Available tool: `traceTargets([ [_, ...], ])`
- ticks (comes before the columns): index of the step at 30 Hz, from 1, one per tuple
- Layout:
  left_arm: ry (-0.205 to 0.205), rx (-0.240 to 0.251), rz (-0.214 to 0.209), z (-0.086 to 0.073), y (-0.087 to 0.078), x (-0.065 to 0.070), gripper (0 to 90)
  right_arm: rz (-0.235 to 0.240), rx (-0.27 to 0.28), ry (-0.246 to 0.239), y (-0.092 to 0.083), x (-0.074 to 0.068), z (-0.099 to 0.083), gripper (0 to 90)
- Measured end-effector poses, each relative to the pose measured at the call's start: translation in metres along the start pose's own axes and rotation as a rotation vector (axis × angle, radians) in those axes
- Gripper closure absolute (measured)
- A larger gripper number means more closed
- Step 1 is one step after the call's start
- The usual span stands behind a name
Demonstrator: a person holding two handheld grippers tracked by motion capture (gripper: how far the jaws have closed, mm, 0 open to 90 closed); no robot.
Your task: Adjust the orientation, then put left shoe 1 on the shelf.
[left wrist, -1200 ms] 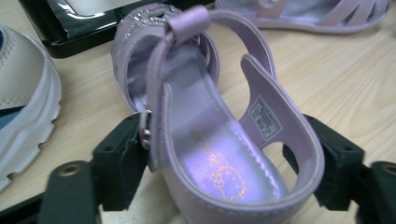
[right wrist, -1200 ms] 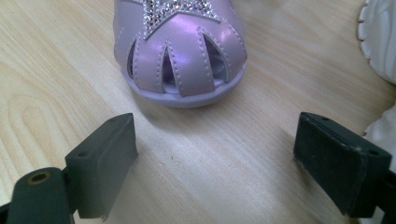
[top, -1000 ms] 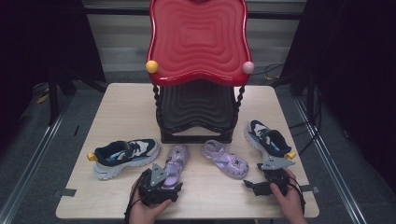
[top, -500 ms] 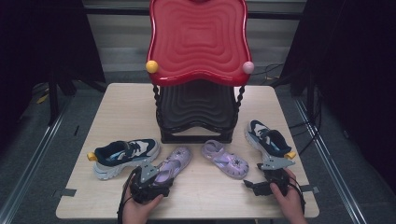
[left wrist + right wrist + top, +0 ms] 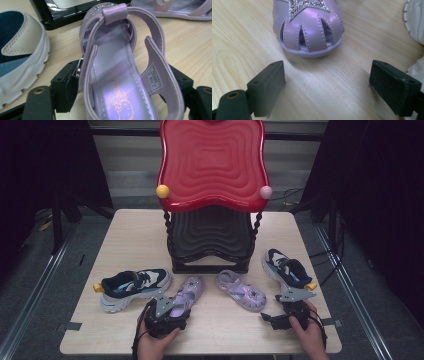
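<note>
Since a second ago our left tool has drawn back, jaws closing around the left purple sandal's heel, right tool wide open, empty, desk beneath.

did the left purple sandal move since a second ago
Yes. The left sandal swung its heel toward the table's near edge, away from the sneaker, with the closing left gripper around it.

Lilac strapped sandal flat on the table, heel between the left tool's jaws.
</note>
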State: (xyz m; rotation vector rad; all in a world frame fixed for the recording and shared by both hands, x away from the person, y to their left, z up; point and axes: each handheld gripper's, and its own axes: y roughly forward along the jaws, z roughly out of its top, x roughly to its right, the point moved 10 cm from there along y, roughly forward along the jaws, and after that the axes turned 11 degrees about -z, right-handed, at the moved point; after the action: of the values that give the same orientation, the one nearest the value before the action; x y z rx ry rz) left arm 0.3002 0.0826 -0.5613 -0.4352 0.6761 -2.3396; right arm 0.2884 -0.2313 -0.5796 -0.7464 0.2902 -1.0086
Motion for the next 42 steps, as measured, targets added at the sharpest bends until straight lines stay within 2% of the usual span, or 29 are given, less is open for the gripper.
traceTargets([
  [7,-0.02,0.004,0.011,-0.0034,-0.0046,-0.0008,26.4,0.0,0.0,0.0,0.0,0.0,0.0,12.6],
  [13,-0.014,-0.008,0.014,-0.0041,-0.0033,0.0019,22.7,0.0,0.0,0.0,0.0,0.0,0.0,12.5],
  [20,0.01,-0.013,0.035,-0.0026,-0.0016,0.0019,22.7,0.0,0.001,-0.002,0.0001,0.0001,0.0001,12.6],
  [22,0.016,-0.021,0.046,-0.0033,-0.0016,0.0009,24.7,0.0,0.001,-0.001,0.0,0.0001,0.0001,12.5],
  [26,-0.006,-0.012,0.039,-0.0036,-0.0019,0.0011,27.8,0.0,0.001,-0.001,0.0,0.0001,0.0,12.5],
  [27,0.005,-0.015,0.042,-0.0034,-0.0018,0.0007,28.2,0.0,0.001,-0.001,0.0,0.0001,0.0,12.5],
  [33,0.002,-0.01,0.034,-0.0032,-0.0027,0.0005,30.7,0.0,0.001,-0.001,0.0,0.0001,0.0,12.5],
  [35,-0.002,0.001,0.031,-0.0026,-0.0037,0.0006,33.6,0.0,0.001,-0.001,0.0001,0.0001,0.0001,12.6],
  [36,0.008,0.023,0.03,-0.0006,-0.0045,0.0006,35.7,0.0,0.001,-0.002,0.0,0.0001,0.0001,12.6],
  [42,0.026,0.041,0.027,0.0013,-0.0065,-0.0007,39.6,0.0,0.0,0.0,0.0,-0.0001,0.0,12.6],
])
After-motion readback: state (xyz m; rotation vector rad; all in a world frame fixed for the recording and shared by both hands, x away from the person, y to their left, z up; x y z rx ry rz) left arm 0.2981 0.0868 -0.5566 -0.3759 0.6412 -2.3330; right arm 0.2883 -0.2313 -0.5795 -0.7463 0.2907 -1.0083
